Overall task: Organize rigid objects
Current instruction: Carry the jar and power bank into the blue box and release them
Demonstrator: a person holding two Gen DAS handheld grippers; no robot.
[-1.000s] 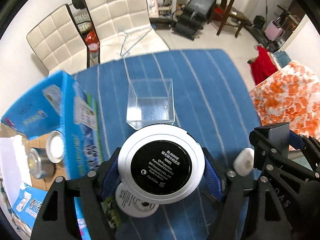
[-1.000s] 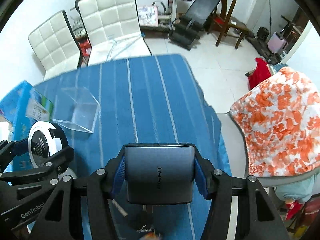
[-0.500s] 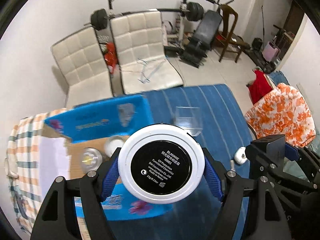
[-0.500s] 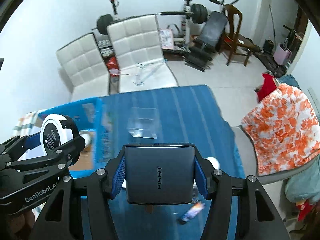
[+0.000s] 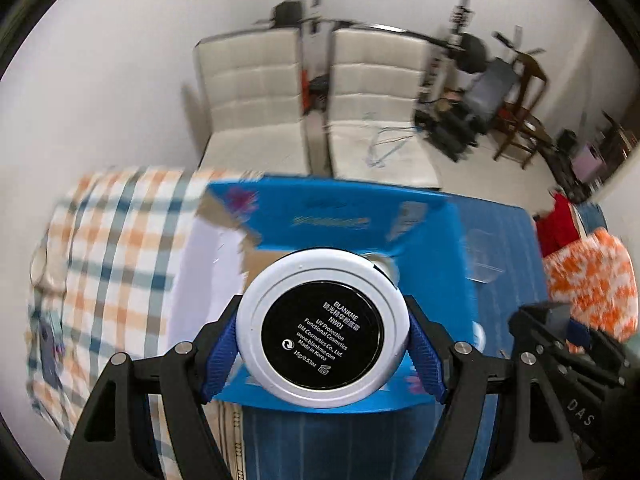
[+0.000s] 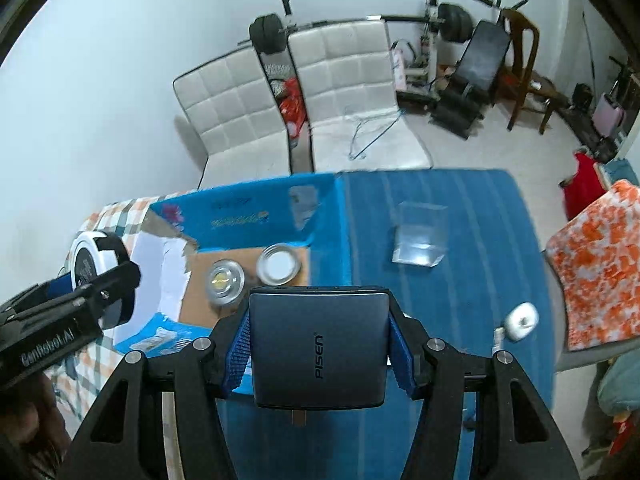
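Note:
My left gripper is shut on a round white cosmetic compact with a black label, held above the open blue cardboard box. The same compact shows at the left of the right wrist view. My right gripper is shut on a dark grey PISEN charger, held over the blue striped tablecloth by the box's near edge. Inside the box lie two round metal tins.
A clear plastic box and a small white round object sit on the tablecloth to the right. A checked cloth lies left of the box. Two white chairs and gym gear stand behind the table. An orange patterned cushion is at the right.
Both grippers have risen and swung left with their objects still held. The blue box now sits beneath the compact, and the clear box has shifted to the right of both views.

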